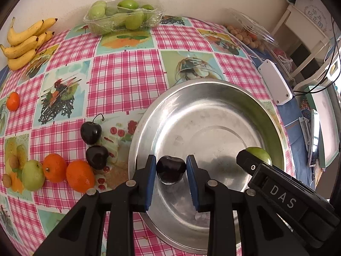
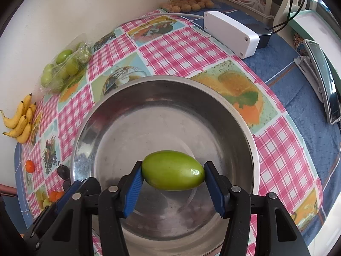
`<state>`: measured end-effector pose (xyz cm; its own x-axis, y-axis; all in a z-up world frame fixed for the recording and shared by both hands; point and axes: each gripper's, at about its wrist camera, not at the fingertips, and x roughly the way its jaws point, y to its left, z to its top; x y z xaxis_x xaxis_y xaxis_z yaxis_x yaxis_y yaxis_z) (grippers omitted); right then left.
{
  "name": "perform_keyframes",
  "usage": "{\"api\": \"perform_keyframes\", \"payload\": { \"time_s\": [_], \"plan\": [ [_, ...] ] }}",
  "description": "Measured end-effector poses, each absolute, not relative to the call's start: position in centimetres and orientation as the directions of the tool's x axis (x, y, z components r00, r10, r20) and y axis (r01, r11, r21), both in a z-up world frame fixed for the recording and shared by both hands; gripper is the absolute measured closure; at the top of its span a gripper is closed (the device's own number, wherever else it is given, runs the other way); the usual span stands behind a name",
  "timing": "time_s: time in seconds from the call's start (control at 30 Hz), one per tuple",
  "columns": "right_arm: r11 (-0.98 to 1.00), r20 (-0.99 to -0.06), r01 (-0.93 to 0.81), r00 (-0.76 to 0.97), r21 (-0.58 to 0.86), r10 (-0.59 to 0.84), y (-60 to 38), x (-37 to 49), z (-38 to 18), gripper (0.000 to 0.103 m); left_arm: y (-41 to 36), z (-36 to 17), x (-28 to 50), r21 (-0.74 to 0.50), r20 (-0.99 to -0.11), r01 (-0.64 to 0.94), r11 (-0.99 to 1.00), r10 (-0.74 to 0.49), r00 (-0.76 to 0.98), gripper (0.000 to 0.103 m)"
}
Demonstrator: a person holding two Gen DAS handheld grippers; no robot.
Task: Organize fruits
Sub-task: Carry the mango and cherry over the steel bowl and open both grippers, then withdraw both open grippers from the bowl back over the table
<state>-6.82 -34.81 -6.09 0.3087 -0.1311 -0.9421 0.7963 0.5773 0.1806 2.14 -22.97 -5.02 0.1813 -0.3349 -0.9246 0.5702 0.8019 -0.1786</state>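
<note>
Early in the task, by judgement. Left hand-held gripper [image 1: 170, 176] around a dark cherry [image 1: 170, 169] over the steel bowl [image 1: 162, 115], pads beside it, contact unclear. Right hand-held gripper [image 2: 172, 184] clamped on a green fruit [image 2: 173, 170] above the same bowl. Two cherries [image 1: 93, 143], oranges [image 1: 68, 172], more fruit still on the bench [image 1: 132, 68]. Readable: "DAS".

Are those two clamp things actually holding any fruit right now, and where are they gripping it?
Yes. The left gripper pinches a dark cherry by its sides. The right gripper clamps a green oval fruit at its two ends. Both hang over the steel bowl.
</note>
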Motion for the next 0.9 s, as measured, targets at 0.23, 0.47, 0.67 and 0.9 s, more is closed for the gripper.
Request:
{"api": "perform_keyframes", "payload": {
  "time_s": [0.23, 0.47, 0.67, 0.9],
  "plan": [
    [0.572, -0.946, 0.801, 0.298, 0.176, -0.128, -34.9, -7.0, -6.5, 0.042, -22.8, -5.2, 2.2, -0.206, -0.924, 0.556, 0.805, -0.348, 0.161, 0.073],
    [0.576, -0.936, 0.798, 0.317, 0.177, -0.152, -35.1, -7.3, -5.3, 0.037, -21.8, -3.8, 2.4, -0.235, -0.912, 0.533, 0.813, -0.374, 0.169, 0.061],
    [0.587, -0.920, 0.786, 0.354, 0.196, -0.167, -34.9, -7.9, -3.8, 0.037, -20.3, -2.1, 2.8, -0.181, -0.918, 0.484, 0.856, -0.323, 0.228, 0.058],
    [0.609, -0.922, 0.772, 0.348, 0.180, -0.169, -34.5, -7.8, -3.3, 0.035, -17.3, -2.9, 4.4, -0.174, -0.933, 0.369, 0.913, -0.273, 0.236, 0.052]
  ]
}}
